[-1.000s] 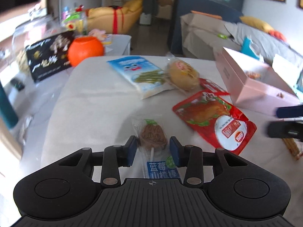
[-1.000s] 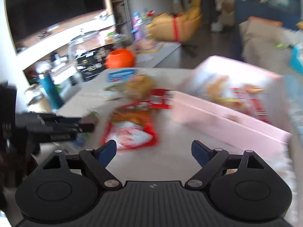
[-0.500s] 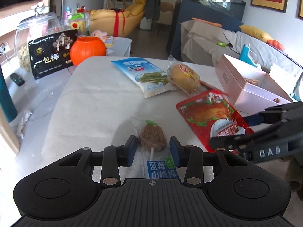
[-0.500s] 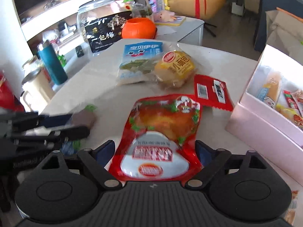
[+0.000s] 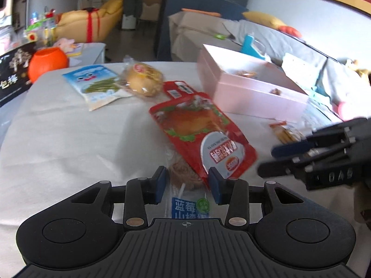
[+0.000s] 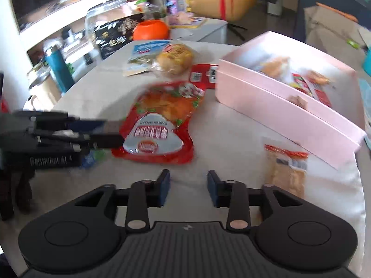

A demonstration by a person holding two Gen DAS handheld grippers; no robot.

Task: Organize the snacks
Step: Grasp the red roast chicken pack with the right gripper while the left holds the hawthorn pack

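1. Left tool (image 5: 186,186) is clamped on the clear-wrapped lollipop snack (image 5: 185,180); its blue label sits low between the pads and the brown disc pokes out ahead. It looks lifted off the counter (image 5: 69,143), though I can't be sure.
2. Key relation: the pink box (image 5: 250,92) lies ahead and to the right of the left tool, with the long open side facing me. The box's long axis runs left-near to right-far in the right wrist view.
3. In the way: the big red pouch (image 5: 204,134) lies slantwise between the left tool and the box, its near corner overlapping the lollipop from this angle. I reckon I go over it, not through.
4. Right tool (image 6: 188,186) has just been closing; pads are now near together w/ nothing between them, only bare cloth. It's the nearer one to the box.
5. A small orange-topped cracker pack (image 6: 286,169) sits just right of the right tool, near the box wall.
6. Further off: bun pack (image 5: 143,81), blue-white bean pack (image 5: 97,83), and a small red sachet (image 5: 178,89) between bun and box. None block the path.
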